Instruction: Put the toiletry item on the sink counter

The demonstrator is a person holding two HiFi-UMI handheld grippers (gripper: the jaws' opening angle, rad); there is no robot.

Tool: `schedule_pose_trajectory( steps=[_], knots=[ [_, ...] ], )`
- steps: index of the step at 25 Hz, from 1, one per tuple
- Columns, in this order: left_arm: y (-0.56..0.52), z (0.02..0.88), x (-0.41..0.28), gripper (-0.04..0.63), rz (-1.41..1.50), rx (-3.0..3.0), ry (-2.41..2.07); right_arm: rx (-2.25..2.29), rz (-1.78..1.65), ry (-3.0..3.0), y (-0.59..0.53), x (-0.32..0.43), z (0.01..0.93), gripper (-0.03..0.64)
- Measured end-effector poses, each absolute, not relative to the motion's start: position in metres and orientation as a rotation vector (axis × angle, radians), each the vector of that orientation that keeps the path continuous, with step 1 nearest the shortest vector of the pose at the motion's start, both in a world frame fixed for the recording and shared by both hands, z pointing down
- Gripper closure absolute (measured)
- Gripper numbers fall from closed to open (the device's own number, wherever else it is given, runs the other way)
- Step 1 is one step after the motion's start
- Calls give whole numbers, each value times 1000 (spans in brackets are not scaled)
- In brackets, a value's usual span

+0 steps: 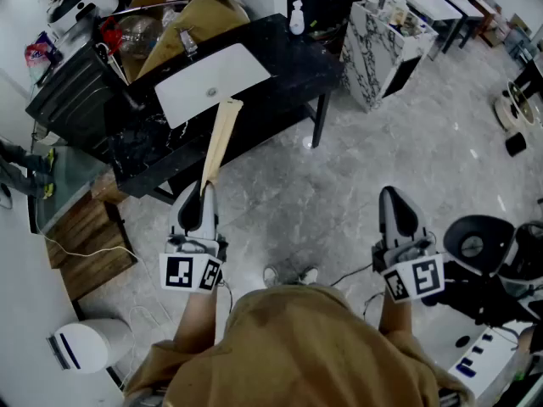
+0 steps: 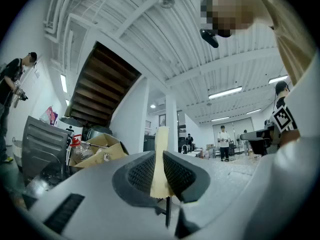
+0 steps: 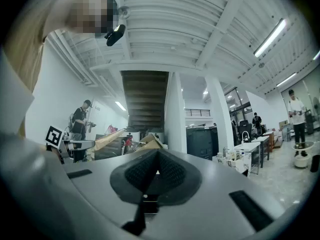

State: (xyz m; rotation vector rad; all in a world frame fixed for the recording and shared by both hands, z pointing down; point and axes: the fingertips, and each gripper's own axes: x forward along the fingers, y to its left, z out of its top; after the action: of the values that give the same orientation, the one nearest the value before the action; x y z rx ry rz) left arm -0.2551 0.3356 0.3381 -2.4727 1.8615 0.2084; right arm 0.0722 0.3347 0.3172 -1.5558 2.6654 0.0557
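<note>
Item: toiletry item [image 1: 221, 141], a long, flat, pale tan strip; its kind cannot be identified.
Location of item: clamped by its near end in the left tongs [image 1: 204, 192], clear of any surface, pointing away from the person toward the sink worktop [image 1: 293, 66].
Left tongs: closed on the strip, ribbed pads pressing both flat faces; held about level.
Right tongs [image 1: 397, 202]: closed, nothing between the pads; held level above the floor [image 1: 339, 176], well apart from the worktop.
Worktop: black, with a white basin [image 1: 212, 83] set in it; pump bottle [image 1: 296, 17] at the far edge; bare dark surface to the right of the basin.
Far end of item: overlaps the basin's front edge in the head view; whether it is above the worktop or short of it cannot be told.
Step in hand: carry, by judgement; item gripped, not yet set down.
Next move calls for: bringing the left tongs forward over bare worktop beside the basin, lowering until the strip lies flat, then parting the pads. With so much overhang the free end will likely touch first and may swing.
Risk: a release over the basin would drop the strip into the bowl, not onto the worktop.
</note>
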Motion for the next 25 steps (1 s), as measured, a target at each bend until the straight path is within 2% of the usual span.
schedule_pose_trajectory(
  steps=[17,25],
  knots=[
    [310,322,-203,555,250,-2446,1842,-1470,107,2664,311,121,302,614],
    [315,333,-165,555,227,-2423,1870,-1460,43,2683,307,164,327,614]
  ],
)
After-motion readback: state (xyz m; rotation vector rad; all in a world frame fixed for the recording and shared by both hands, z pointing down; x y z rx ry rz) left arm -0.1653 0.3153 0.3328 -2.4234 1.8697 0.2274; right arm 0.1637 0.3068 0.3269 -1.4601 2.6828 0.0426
